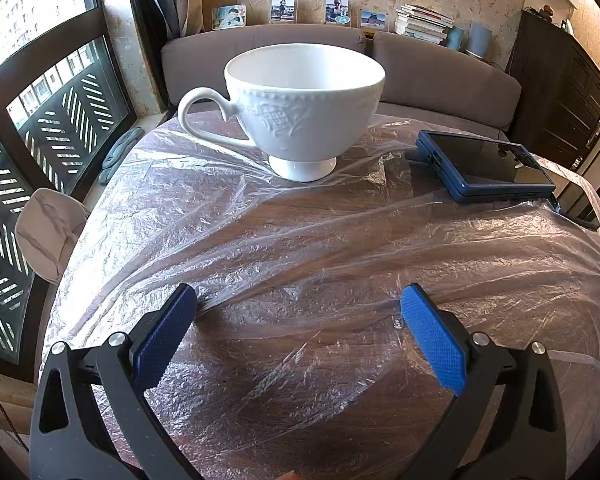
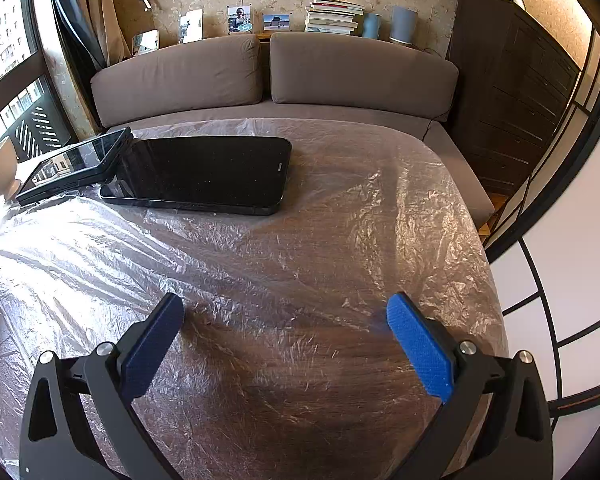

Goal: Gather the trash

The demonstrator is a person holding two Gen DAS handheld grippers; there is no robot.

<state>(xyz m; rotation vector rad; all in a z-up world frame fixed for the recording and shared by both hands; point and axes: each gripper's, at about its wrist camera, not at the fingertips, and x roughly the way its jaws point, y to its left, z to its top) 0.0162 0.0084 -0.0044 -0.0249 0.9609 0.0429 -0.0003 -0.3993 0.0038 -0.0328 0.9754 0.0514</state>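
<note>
— Where do our hands stand?

— We hold the left hand-held gripper [image 1: 298, 302] spread wide, nothing between its blue pads [image 1: 434, 344], low over the near part of the bench [image 1: 300, 420]. The right hand-held gripper [image 2: 286, 314] is just as wide and holds nothing, above the bench's near right part.

— And what lies under us?

— A crinkled clear plastic sheet [image 1: 260, 240] covers the whole wooden top and drapes over its edges; it is the only trash-like thing we can make out.

— Further out?

— Toward the far edge, on the sheet, a white footed cup [image 1: 304, 108] stands upright, handle to the left. Near the far right corner in the left view lies a blue-cased device [image 1: 486, 166], screen up. In the right view a black phone [image 2: 204, 174] lies flat beside it; they look to be touching, though we cannot be sure. Beyond the bench is a brown sofa [image 2: 364, 68].
</note>
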